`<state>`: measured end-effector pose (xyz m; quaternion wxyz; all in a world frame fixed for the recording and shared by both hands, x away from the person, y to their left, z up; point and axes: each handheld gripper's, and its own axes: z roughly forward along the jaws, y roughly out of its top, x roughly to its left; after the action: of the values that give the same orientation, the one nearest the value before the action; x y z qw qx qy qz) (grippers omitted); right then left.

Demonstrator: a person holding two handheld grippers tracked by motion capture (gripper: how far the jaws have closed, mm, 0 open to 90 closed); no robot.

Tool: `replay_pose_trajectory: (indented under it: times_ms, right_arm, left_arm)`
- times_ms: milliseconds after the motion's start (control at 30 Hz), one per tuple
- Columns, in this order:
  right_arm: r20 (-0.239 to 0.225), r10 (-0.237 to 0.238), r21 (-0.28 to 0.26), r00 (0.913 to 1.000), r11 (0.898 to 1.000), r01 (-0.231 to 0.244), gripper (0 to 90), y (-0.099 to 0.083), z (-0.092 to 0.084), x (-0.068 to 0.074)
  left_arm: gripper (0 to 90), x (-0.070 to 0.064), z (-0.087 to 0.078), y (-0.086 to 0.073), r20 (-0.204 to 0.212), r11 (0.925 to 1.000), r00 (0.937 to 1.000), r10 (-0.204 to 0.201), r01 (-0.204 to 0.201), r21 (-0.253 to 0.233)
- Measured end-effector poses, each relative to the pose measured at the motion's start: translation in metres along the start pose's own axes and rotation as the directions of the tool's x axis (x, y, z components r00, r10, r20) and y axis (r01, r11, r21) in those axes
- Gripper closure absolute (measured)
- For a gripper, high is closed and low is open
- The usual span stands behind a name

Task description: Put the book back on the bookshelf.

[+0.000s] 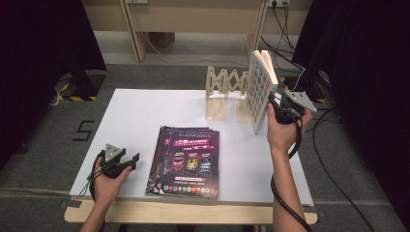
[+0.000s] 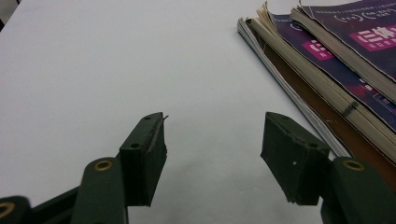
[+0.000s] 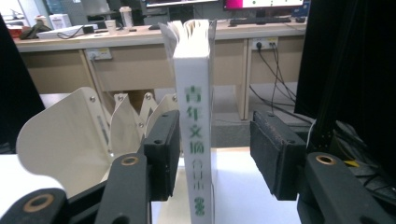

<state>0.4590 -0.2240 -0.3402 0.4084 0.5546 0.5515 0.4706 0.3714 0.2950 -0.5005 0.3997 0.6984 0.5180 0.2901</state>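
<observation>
At the left of the high view, our left gripper rested on the white rectangular tabletop, its black jaws apart with only bare surface between them. In the left gripper view, the same pads framed empty white board. Just to the right lay the stack of purple-covered paperback magazines, flat and slightly fanned, near the table's front edge. Farther back stood the pale wooden accordion-style book rack, upright on its two feet. Against its right side stood the white-spined thick paperback book, upright with its pages loosely spread at the top. Our right gripper met that book at its near edge. In the right gripper view, the book's spine stood between the jaws, the left pad touching or almost touching it and the right pad clearly apart, so the jaws were not clamped.
</observation>
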Motion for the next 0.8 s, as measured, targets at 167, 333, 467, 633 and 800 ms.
replay_pose_trajectory:
  times_ms: [167, 333, 467, 633, 800]
  right_arm:
    - [-0.028, 0.005, 0.018, 0.9996, 1.0, -0.004, 55.8, -0.007, -0.006, 0.001]
    - [-0.01, 0.026, 0.032, 0.9996, 0.999, -0.026, 61.0, -0.013, -0.011, 0.004]
    - [-0.033, 0.034, 0.042, 0.9989, 0.999, -0.033, 66.0, -0.018, -0.015, 0.004]
    - [-0.013, -0.007, 0.011, 0.9999, 1.0, 0.008, 61.5, -0.022, -0.018, 0.007]
    - [-0.017, 0.034, -0.028, 0.9993, 0.999, -0.034, 60.8, -0.023, -0.024, 0.01]
  left_arm:
    - [39.2, -0.001, 0.0, 0.0, -0.002, 1.0, 1.0, 0.007, -0.007, 0.002]
    - [39.2, -0.001, 0.0, 0.0, -0.001, 1.0, 1.0, 0.009, -0.009, 0.001]
    - [39.3, -0.001, 0.0, 0.0, -0.001, 0.9999, 0.9999, 0.01, -0.01, 0.004]
    - [39.3, -0.001, 0.0, 0.0, -0.002, 0.9999, 0.9999, 0.011, -0.011, 0.002]
    - [39.4, -0.001, 0.0, 0.0, -0.002, 0.9999, 1.0, 0.009, -0.009, 0.004]
